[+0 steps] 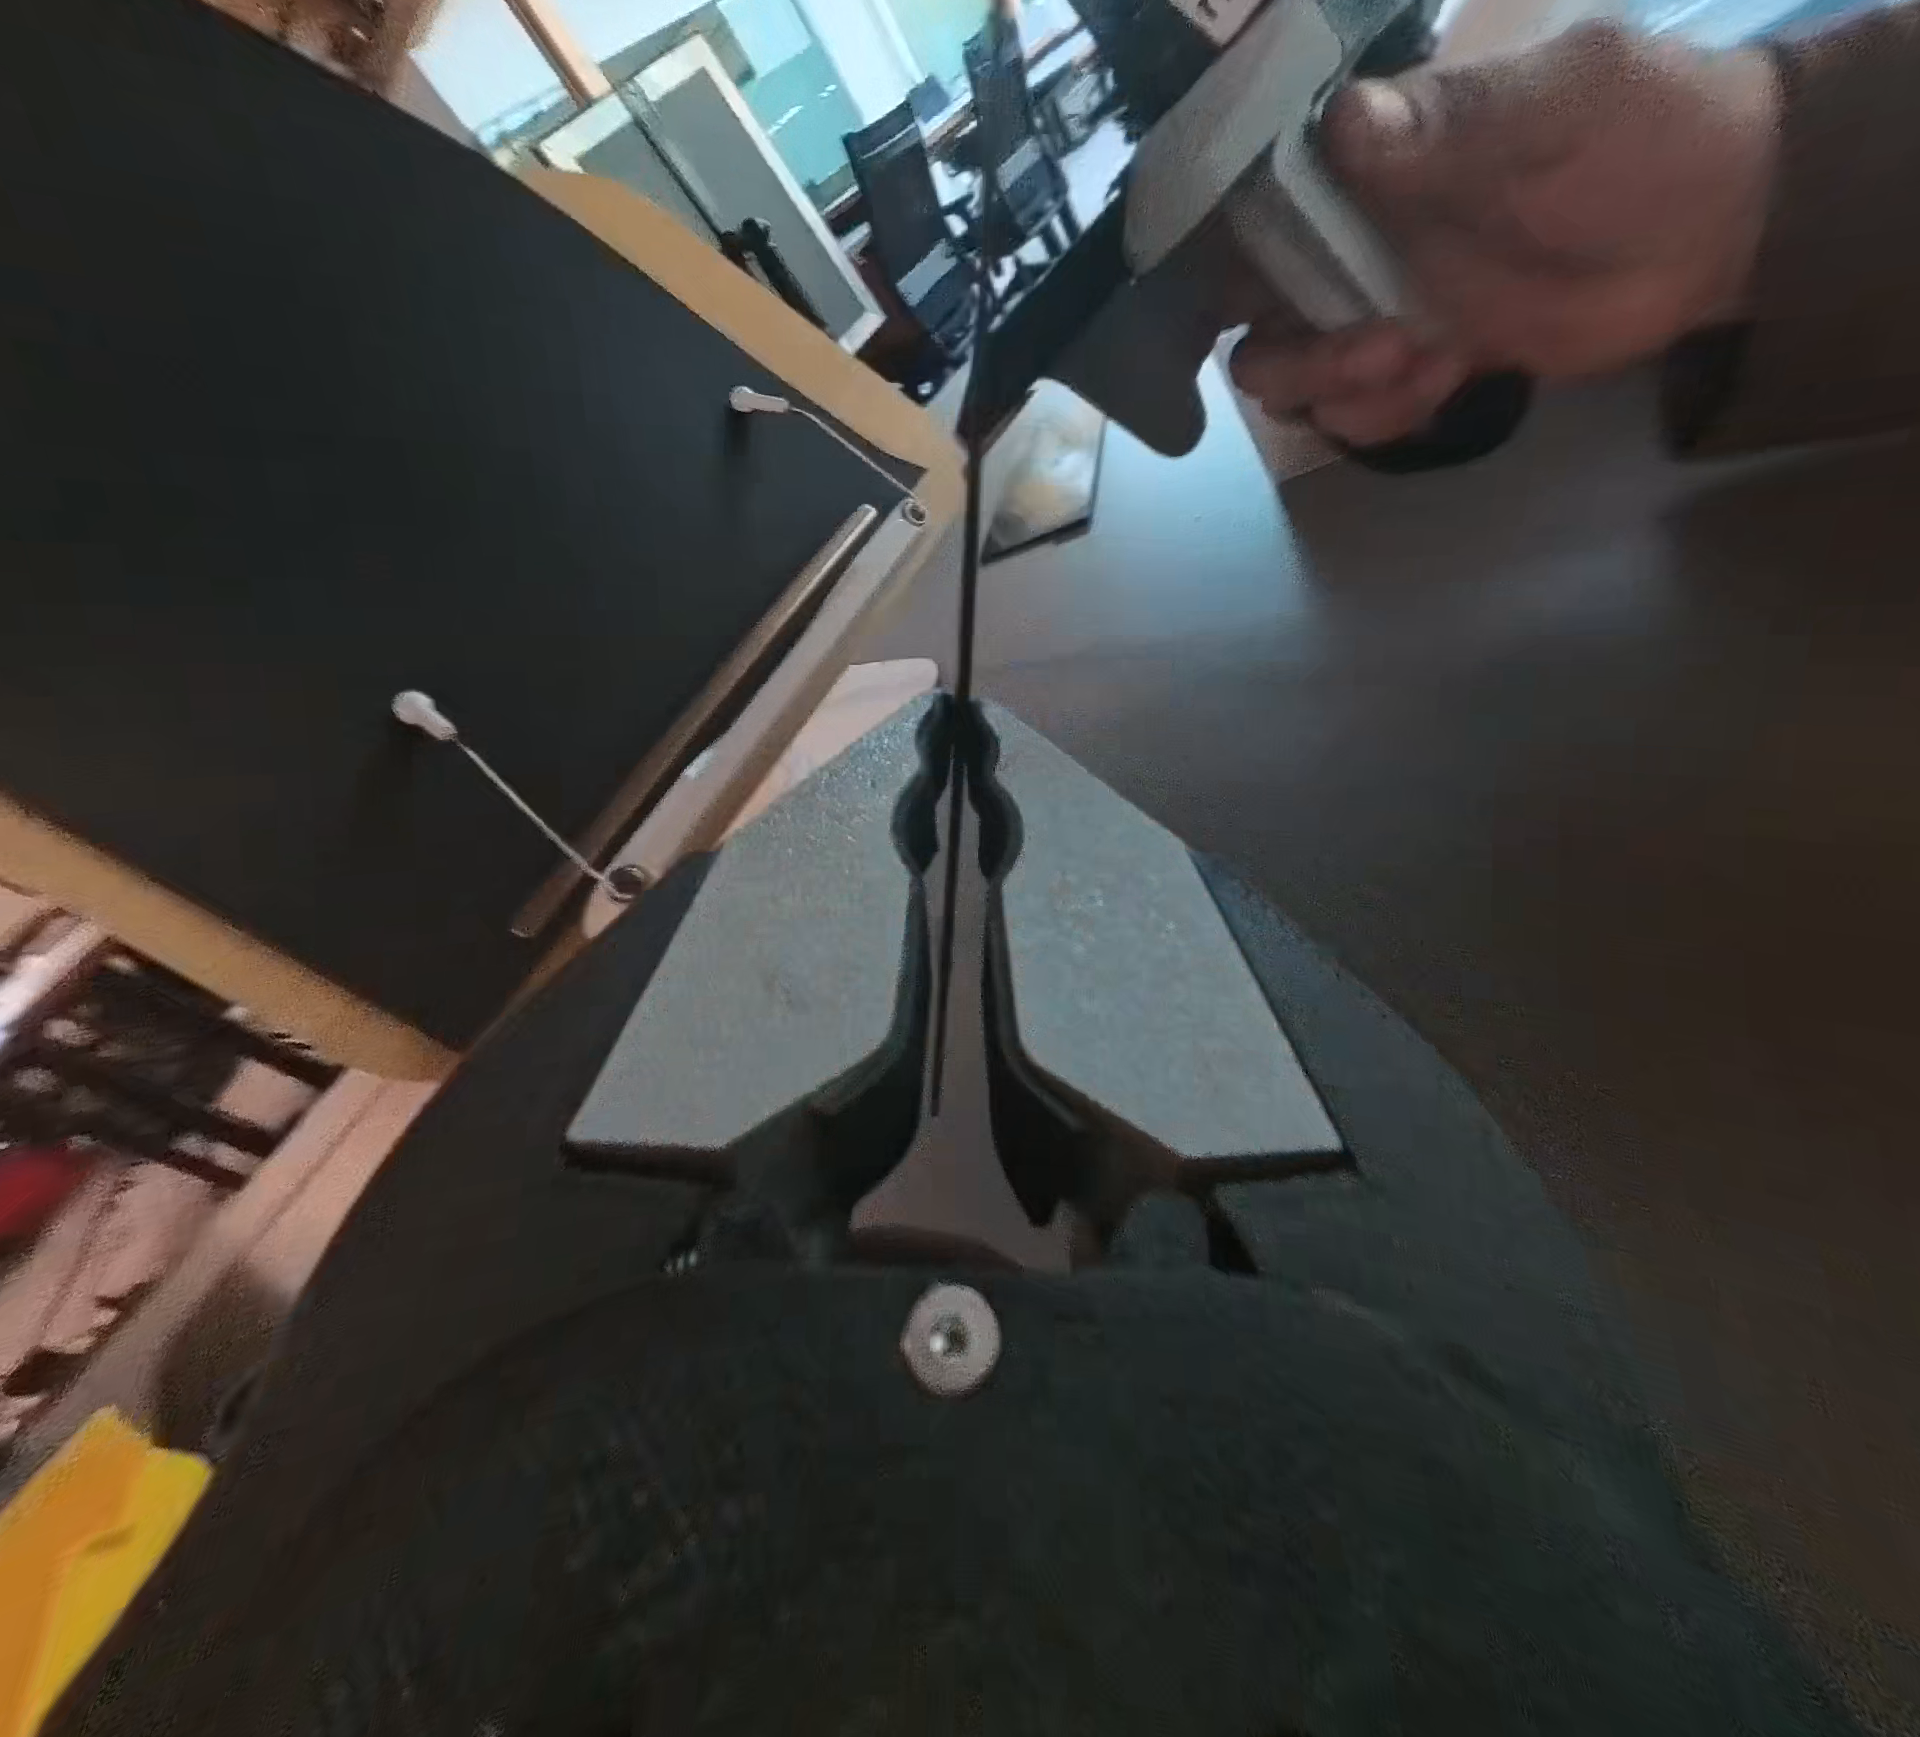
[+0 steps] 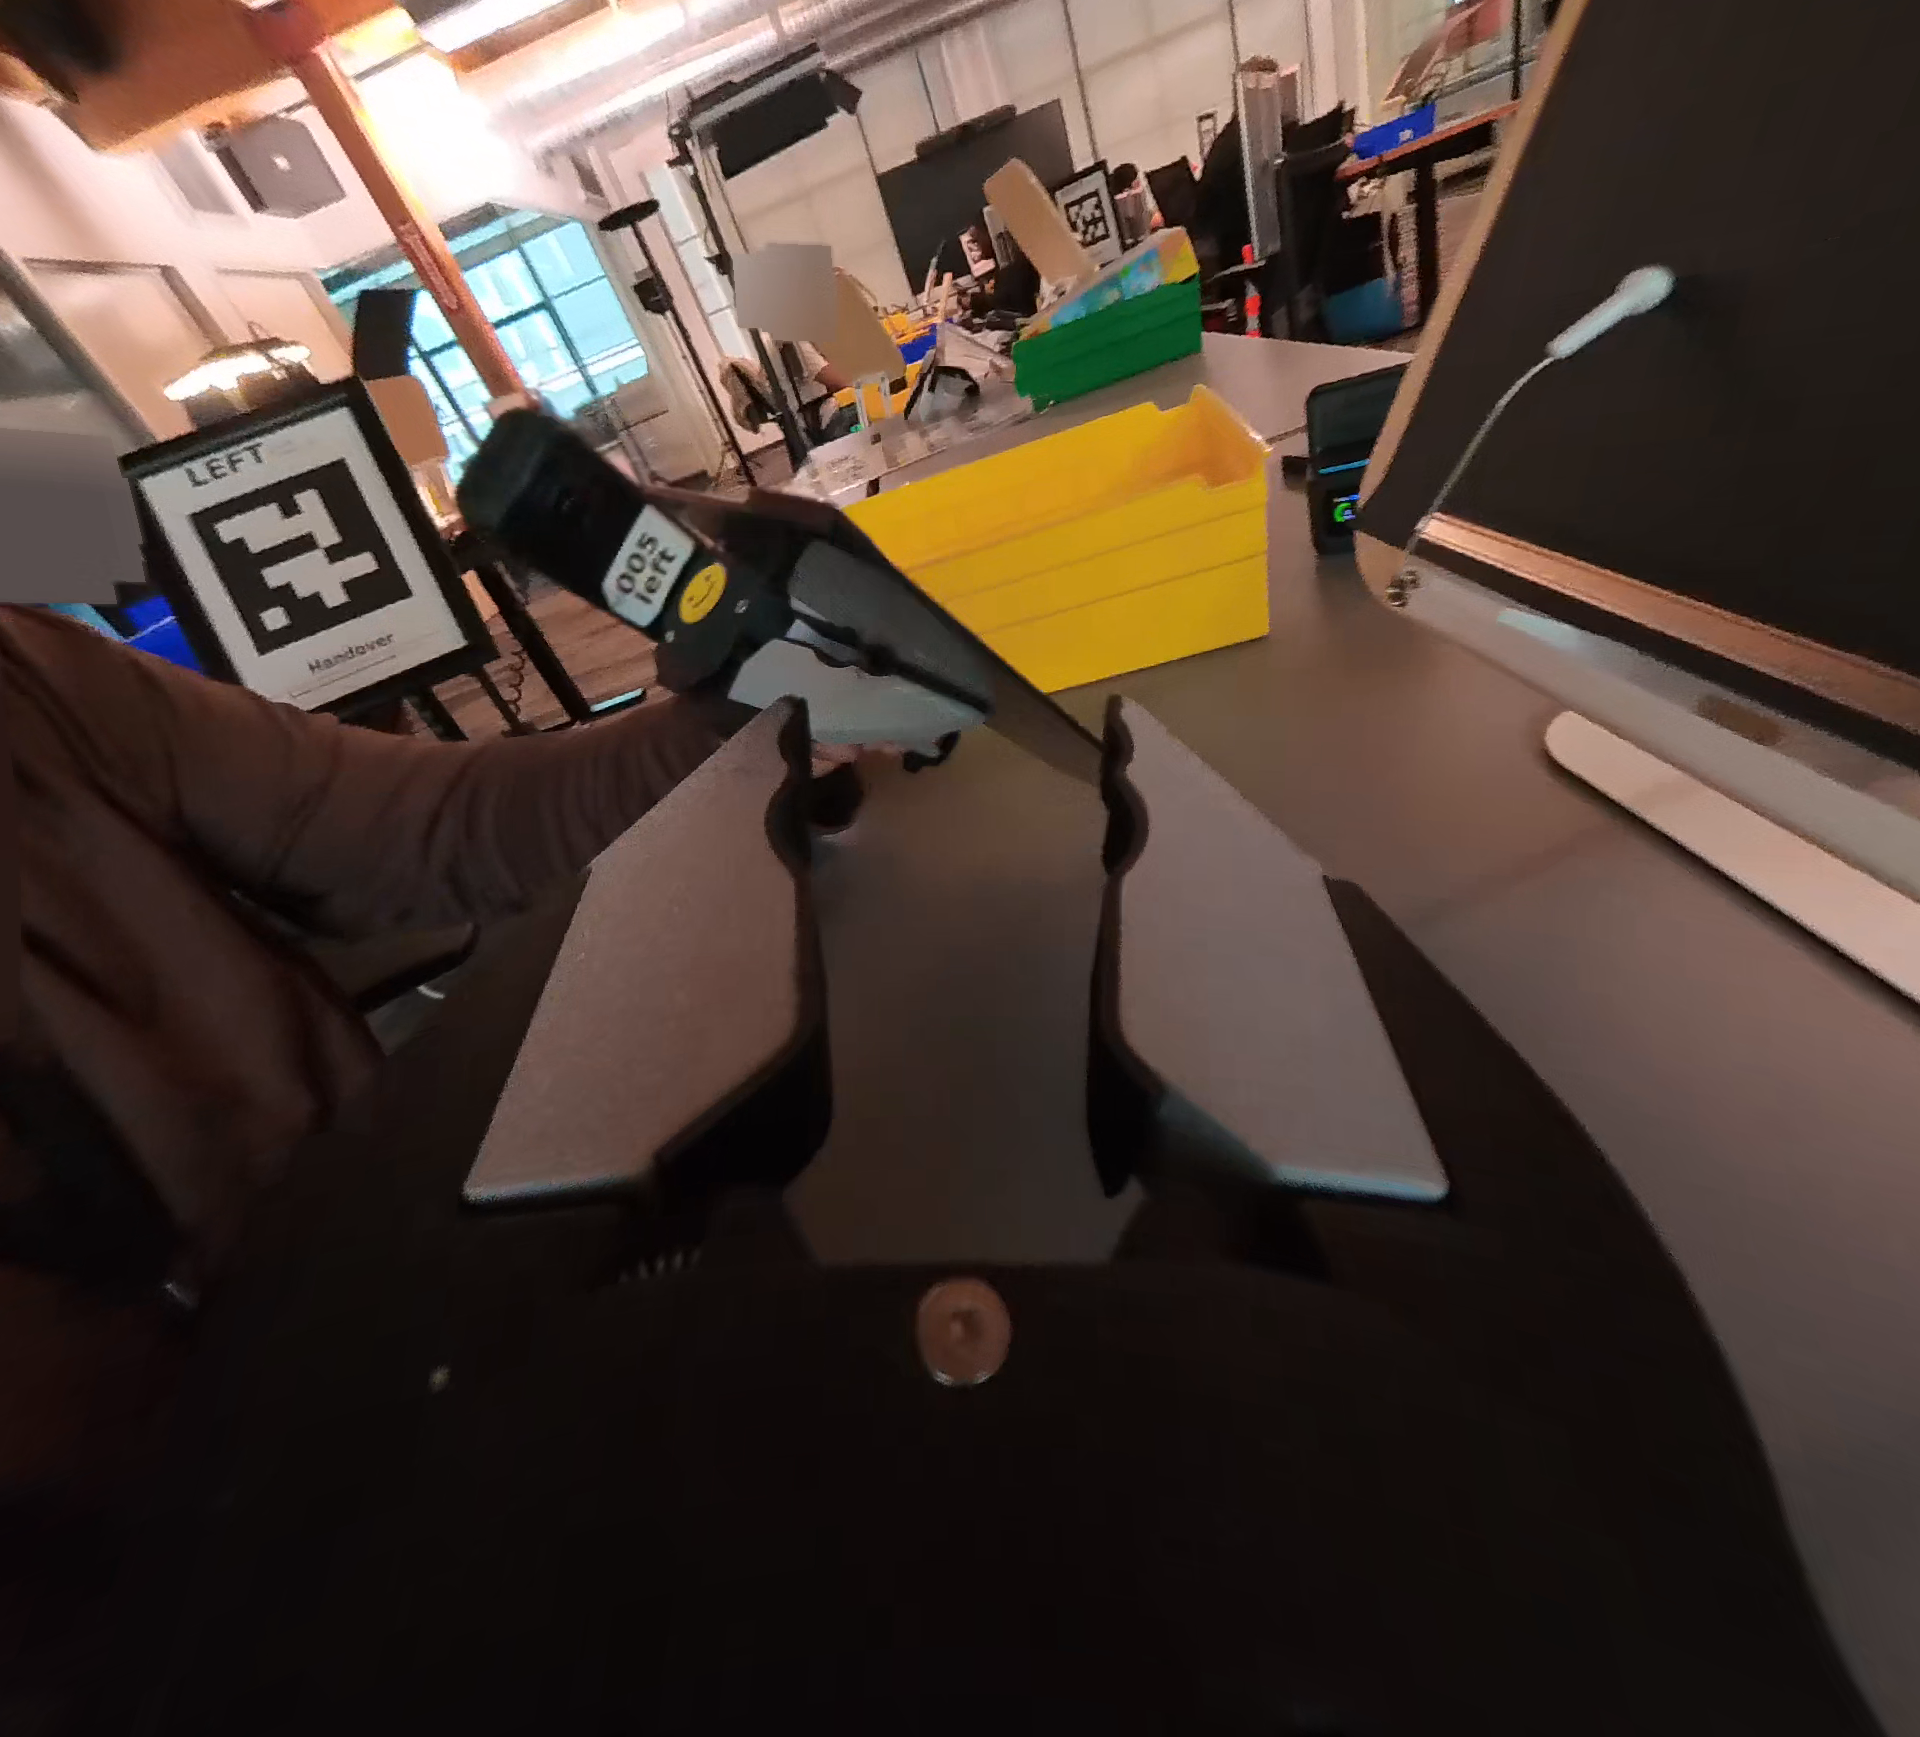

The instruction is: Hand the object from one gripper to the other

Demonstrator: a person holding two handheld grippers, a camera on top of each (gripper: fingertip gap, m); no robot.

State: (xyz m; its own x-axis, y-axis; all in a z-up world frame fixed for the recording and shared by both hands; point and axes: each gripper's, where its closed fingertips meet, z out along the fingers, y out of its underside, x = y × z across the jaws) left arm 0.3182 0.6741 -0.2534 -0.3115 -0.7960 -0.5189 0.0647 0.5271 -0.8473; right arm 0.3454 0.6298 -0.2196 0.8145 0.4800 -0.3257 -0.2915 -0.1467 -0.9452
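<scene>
Thin dark sheet (image 1: 968,586) edge-on, left gripper (image 1: 958,731) clamping

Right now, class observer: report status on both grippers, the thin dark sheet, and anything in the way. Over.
Left gripper shut on the thin dark sheet. Right gripper open, sheet's far corner at its right fingertip, not clamped. Nothing between them.

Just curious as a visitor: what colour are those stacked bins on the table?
Bright yellow stacked bins, clearest in the right wrist view.
</scene>
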